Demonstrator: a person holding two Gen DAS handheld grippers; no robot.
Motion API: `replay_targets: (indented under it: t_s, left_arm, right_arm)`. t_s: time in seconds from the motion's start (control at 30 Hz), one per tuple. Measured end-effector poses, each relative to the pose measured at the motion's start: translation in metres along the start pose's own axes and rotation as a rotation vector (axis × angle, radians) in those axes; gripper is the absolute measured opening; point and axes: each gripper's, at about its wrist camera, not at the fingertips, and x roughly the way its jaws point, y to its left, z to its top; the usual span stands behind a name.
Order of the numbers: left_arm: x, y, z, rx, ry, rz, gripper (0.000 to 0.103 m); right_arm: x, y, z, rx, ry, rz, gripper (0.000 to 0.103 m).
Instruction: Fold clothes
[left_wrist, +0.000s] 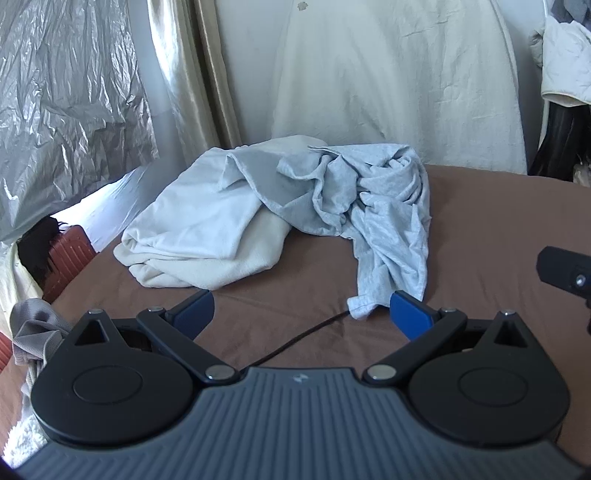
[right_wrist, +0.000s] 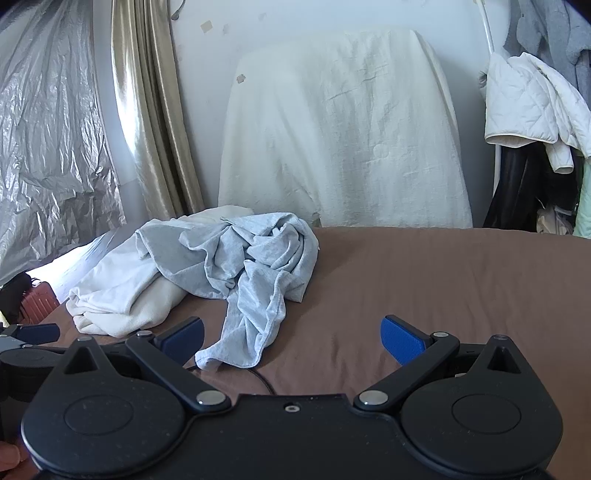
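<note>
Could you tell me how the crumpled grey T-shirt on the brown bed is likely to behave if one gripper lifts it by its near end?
The grey T-shirt looks thin and deeply creased, so it will probably hang limp and unravel. Its far part overlaps the white garment, so it may drag that a little. It seems light; the open left gripper should lift it easily.

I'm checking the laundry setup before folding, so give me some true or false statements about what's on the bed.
1. The grey shirt lies crumpled. True.
2. The right gripper holds the shirt. False: its fingers are open and empty.
3. The white cloth lies beside the shirt, partly under it. True.
4. The sheet is blue. False: it is brown.
5. The left gripper is open. True.
</note>
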Motion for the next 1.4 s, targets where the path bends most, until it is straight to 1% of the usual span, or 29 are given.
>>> replay_targets:
  t_s: [0.3, 0.4, 0.7, 0.9, 1.13, 1.4]
  left_arm:
    - [0.003, 0.0, 0.0, -0.006, 0.019, 0.001, 0.103]
    - [0.004, 0.0, -0.001, -0.008, 0.026, 0.001, 0.103]
    - [0.006, 0.0, -0.001, -0.011, 0.04, 0.0, 0.103]
    - [0.009, 0.0, -0.001, -0.008, 0.048, 0.011, 0.103]
    - [0.014, 0.003, -0.003, -0.019, 0.076, 0.033, 0.103]
    - [0.018, 0.006, -0.004, -0.034, 0.094, 0.023, 0.103]
  right_arm:
    - [0.0, 0.001, 0.0, -0.003, -0.008, 0.002, 0.103]
    - [0.003, -0.001, -0.005, -0.003, -0.005, 0.002, 0.103]
    - [0.001, -0.002, -0.003, 0.005, 0.007, -0.004, 0.103]
    - [0.002, -0.002, -0.004, 0.008, 0.012, -0.006, 0.103]
    - [0.003, -0.002, -0.004, 0.006, 0.016, -0.007, 0.103]
    - [0.004, -0.002, -0.004, 0.01, 0.02, -0.01, 0.103]
